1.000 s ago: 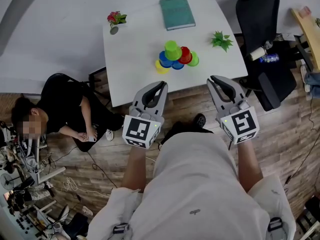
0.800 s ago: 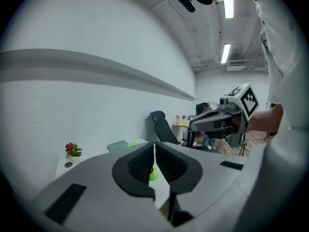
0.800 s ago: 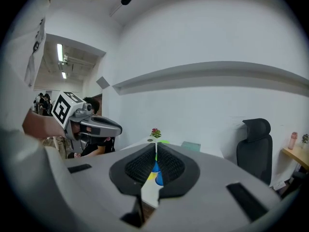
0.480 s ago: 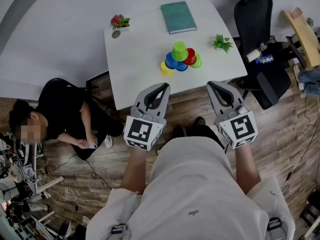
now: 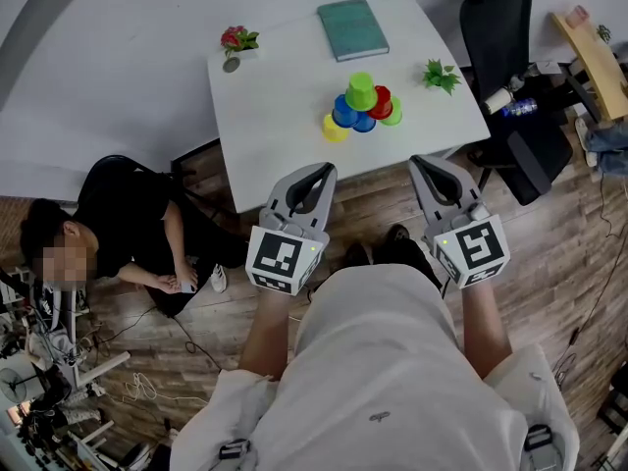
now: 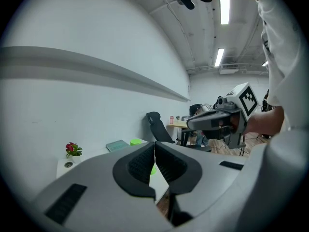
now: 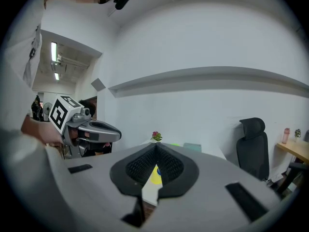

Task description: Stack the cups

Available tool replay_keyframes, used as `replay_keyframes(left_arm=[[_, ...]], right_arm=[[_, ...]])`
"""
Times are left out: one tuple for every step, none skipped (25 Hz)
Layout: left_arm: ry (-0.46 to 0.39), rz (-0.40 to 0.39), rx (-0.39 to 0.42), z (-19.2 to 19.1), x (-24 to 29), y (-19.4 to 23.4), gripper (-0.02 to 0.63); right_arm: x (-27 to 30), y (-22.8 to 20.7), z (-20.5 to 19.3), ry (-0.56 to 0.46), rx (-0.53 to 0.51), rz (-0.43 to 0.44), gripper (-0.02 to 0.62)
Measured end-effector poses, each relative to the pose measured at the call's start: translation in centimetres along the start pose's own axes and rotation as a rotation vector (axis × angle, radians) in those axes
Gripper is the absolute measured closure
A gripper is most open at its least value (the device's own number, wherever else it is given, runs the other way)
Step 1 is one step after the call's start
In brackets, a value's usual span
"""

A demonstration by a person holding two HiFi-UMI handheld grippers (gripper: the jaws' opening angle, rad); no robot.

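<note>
Head view: nearest is the wearer's light-shirted torso [image 5: 392, 361], forearms out front, one gripper per hand. Left gripper [image 5: 323, 169]: jaws clenched pad to pad with nothing between them, and the left gripper view shows the same. Right gripper [image 5: 420, 161]: also fully closed and empty, per the right gripper view. They're held side by side with a gap between them, over the wood-plank floor [image 5: 373, 214]. Both point at the white rectangular desk [image 5: 275, 135], tips roughly level with its near edge in the picture.

Task items: a cluster of coloured plastic cups [image 5: 363, 108] sits right of the desk's middle, well apart from both grippers.
- The bright green cup [image 5: 361, 91] is highest on the cluster.
- Two blue cups [image 5: 344, 116] are just below it.
- The yellow cup [image 5: 335, 129] is at the near-left edge.
- The red cup [image 5: 382, 101] and the light-green cup [image 5: 393, 114] are on the right side.

Further out on the desk:
- a small spiky green plant [image 5: 443, 75] near the right edge
- a small red-flowered pot plant [image 5: 234, 40] at the far-left corner
- a teal hardcover book [image 5: 352, 28] lying flat at the far edge

A black office chair [image 5: 500, 27] stands past the desk's right side. Left of the desk, a person in black [image 5: 128, 219] sits on the floor.
</note>
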State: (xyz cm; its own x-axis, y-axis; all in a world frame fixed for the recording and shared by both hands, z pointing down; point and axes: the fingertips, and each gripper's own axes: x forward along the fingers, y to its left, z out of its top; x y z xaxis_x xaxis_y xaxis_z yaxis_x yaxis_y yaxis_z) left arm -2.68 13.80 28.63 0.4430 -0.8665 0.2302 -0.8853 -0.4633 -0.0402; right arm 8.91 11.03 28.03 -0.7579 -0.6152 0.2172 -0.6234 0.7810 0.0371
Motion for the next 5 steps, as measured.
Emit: replay_keyframes(left_arm=[[-0.004,-0.001,-0.002,0.1,-0.07,0.01,0.583],[-0.006,-0.002,-0.005,0.13,-0.13,0.03,0.583],[-0.006,-0.003,-0.008,0.1,-0.18,0.06,0.583],[-0.006,-0.004,-0.011,0.05,-0.23,0.1,0.583],[-0.005,-0.005,-0.014,-0.01,-0.28,0.16,0.583]], right_arm=[[-0.03,0.04,0.03,-0.001,0.001,0.0,0.591],[-0.05,0.1,0.05,-0.002,0.002,0.001,0.591],[-0.05,0.17,0.06,-0.003,0.003,0.003,0.591],[-0.04,0.26,0.06,-0.004,0.005,0.004,0.591],[-0.03,0.35,0.06,-0.005,0.007,0.006,0.591]])
